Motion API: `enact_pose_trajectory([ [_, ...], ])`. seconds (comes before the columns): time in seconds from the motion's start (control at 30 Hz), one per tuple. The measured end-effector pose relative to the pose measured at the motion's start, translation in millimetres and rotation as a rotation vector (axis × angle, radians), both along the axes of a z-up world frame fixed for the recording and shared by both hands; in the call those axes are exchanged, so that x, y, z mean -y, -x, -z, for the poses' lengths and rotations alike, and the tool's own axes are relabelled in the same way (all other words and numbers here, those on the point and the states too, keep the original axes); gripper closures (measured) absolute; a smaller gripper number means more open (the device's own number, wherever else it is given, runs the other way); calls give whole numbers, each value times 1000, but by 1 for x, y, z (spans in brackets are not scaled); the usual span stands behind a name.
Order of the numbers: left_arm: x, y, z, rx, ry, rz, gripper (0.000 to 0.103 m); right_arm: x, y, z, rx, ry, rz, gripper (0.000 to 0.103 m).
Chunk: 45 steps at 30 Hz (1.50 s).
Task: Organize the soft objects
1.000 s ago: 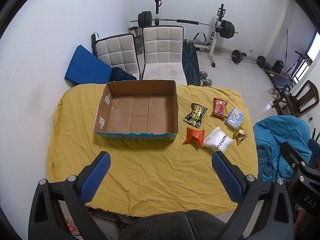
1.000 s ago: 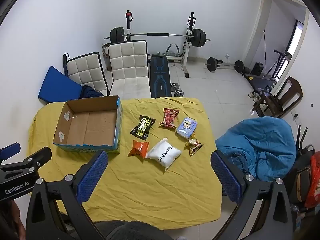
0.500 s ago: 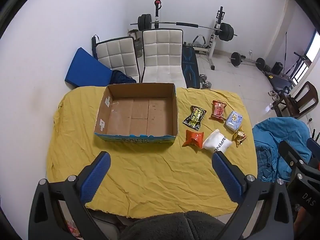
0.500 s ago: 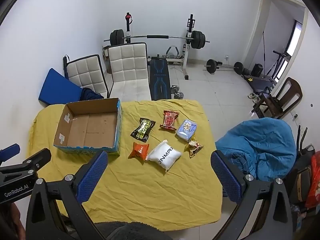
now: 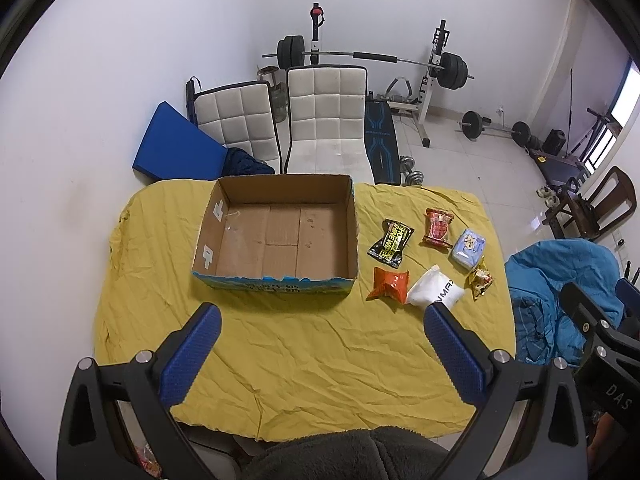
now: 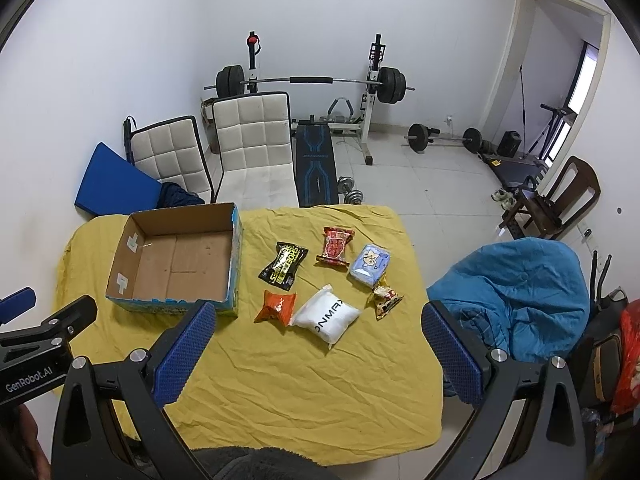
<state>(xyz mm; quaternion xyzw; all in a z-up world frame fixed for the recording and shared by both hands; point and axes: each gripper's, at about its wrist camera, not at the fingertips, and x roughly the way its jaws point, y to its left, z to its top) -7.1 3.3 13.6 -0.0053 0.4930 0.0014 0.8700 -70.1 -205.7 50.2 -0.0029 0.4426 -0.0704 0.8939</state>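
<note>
While both grippers hung high with fingers spread and holding nothing, the box [image 5: 276, 236] sat bare; next, grab the orange packet [image 6: 277, 307].

We see little change on the desk [image 5: 304, 344] itself; what differs is our viewpoint. Over the last second both cameras have drawn back and risen slightly. In the left wrist view the cardboard box [image 5: 276, 232] sits a touch lower in frame than before, and more of the desk's near edge shows. In the right wrist view the box [image 6: 176, 260] and the snack packets, such as the white pouch [image 6: 326, 316], have also slipped downward a little, with more floor now visible past the desk's near edge [image 6: 304, 432].
</note>
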Motion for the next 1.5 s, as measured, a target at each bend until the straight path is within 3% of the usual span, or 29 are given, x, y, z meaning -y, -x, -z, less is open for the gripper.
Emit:
enact_pose_trajectory([
  [1.5, -12, -1, -4, 16, 9, -12, 0, -7, 1, -7, 28, 4, -6, 0],
])
